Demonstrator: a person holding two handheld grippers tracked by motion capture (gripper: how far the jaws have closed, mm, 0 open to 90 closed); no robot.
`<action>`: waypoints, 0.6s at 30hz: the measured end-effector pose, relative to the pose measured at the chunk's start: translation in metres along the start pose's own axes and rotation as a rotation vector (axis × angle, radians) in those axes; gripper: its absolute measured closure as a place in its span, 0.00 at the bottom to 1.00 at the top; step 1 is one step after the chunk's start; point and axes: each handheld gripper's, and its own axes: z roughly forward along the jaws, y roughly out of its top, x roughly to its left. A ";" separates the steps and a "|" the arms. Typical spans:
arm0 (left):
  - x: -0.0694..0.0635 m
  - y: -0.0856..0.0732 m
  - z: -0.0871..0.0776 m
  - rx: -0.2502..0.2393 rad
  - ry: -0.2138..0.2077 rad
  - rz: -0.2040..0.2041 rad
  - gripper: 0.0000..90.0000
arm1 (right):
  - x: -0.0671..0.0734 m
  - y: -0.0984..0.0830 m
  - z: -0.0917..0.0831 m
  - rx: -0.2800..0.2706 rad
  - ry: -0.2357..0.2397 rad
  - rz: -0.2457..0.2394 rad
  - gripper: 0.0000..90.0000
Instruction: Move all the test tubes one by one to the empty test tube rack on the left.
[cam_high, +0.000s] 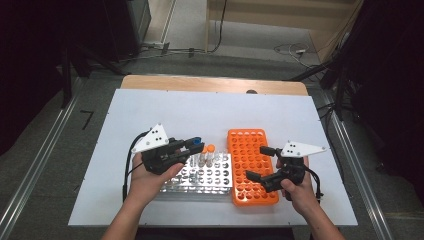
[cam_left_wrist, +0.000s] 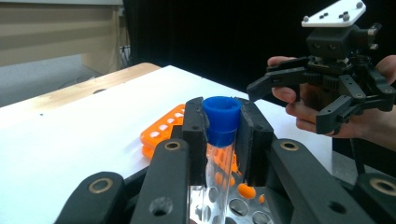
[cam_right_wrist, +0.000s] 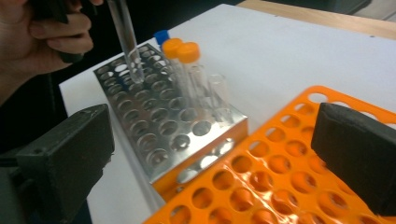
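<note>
One blue-capped tube between left gripper pads.

— What am I seeing from the high camera?

— I'm holding the left gripper over the metal tube rack, and its jaws are clamping a blue-capped tube. Two orange-capped tubes are standing in the rack just beside it.

— And the other hand?

— My right gripper is hovering over the orange tube rack with its jaws standing wide apart and nothing between them.

— How are the racks lying?

— They're sitting side by side, touching or nearly so, on the white table top, the metal one at the left. A wooden edge is showing along the far side.
</note>
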 end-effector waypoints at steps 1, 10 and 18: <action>0.002 0.000 -0.001 -0.002 0.002 0.000 0.85 | -0.001 -0.001 -0.002 0.001 -0.013 0.002 0.00; 0.012 0.000 -0.008 -0.011 0.030 -0.007 0.85 | -0.014 -0.014 -0.020 -0.017 -0.060 0.035 0.00; 0.022 0.000 -0.012 -0.020 0.060 -0.018 0.85 | -0.024 -0.031 -0.042 -0.023 -0.091 0.059 0.00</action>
